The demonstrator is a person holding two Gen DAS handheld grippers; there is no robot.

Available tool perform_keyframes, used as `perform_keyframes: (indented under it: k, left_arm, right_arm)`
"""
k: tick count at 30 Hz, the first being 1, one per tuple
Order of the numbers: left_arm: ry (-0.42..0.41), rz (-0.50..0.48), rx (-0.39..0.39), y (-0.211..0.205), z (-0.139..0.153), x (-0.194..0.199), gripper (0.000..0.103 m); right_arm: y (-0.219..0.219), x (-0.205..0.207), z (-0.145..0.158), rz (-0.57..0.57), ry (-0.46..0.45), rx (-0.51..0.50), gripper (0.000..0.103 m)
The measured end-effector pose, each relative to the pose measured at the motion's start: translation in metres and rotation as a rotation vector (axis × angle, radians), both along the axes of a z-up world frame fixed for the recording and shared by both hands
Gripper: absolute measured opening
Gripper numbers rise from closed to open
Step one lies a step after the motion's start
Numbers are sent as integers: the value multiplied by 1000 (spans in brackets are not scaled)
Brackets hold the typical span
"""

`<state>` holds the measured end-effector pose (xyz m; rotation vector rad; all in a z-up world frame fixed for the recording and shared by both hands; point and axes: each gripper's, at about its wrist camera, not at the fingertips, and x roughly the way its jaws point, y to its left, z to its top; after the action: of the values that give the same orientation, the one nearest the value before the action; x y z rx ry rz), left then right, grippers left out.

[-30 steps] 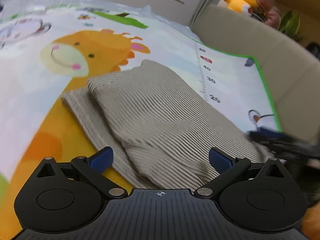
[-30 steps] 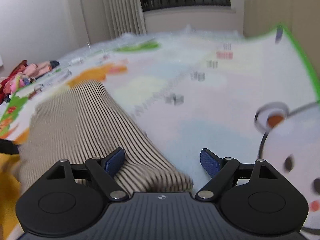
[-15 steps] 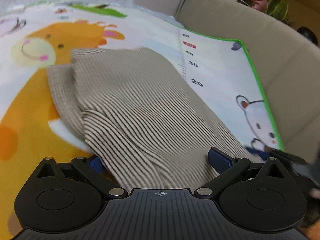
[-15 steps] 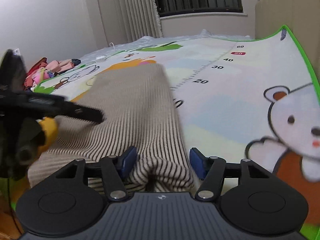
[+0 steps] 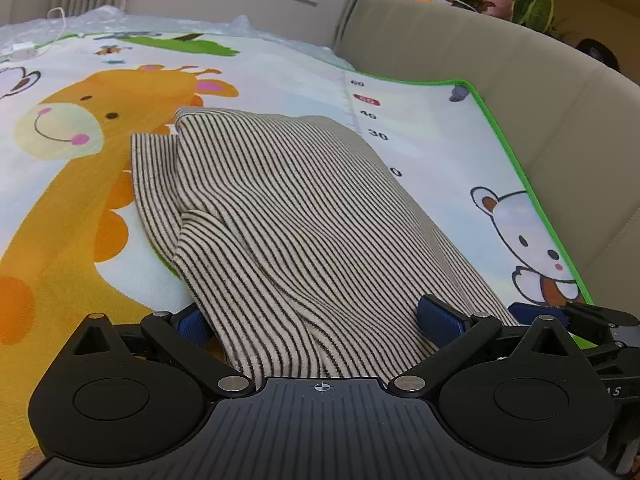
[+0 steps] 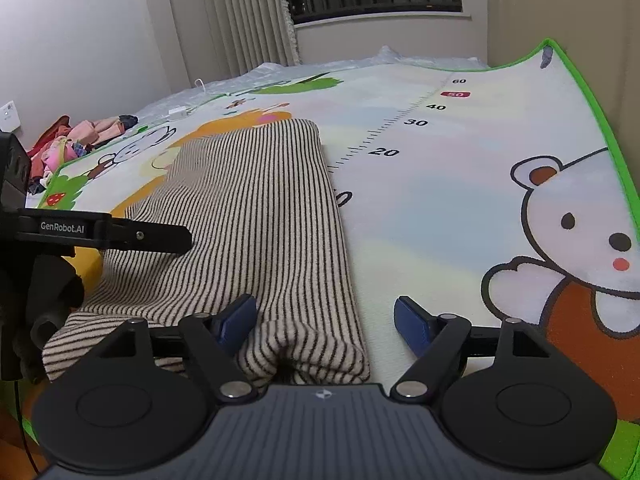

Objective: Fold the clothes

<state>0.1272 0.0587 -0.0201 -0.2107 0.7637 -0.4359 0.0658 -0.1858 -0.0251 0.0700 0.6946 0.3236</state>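
striped garment (image 5: 288,216) (folded, on play mat (image 5: 64,216)) lies between both spread hand-held grippers (image 5: 316,320) (image 6: 326,320).

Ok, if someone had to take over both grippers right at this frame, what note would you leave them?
Left gripper: fingers open, straddling the near edge of the striped garment; nothing clamped.
Right gripper: fingers open, with the garment's near right corner bunched between them, not pinched.
The garment lies on the animal play mat, already folded into a long band, with one layer sticking out on the left side.
Done: lengthwise folding, judging by the stacked layers.
Left: probably grip both near corners and fold the near end toward the far end, then tidy the protruding layer.
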Motion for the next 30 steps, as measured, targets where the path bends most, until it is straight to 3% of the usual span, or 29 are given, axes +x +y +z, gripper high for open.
perform_keyframes:
  k: [21,30]
  left_arm:
    - [-1,-6,-12,4,0,3,103]
    - [40,65,-68,26,14,-3,103]
  right_arm:
    - [11,-15,-2,-45,2,20,77]
    - [43,-21,6,-108,37,-83,82]
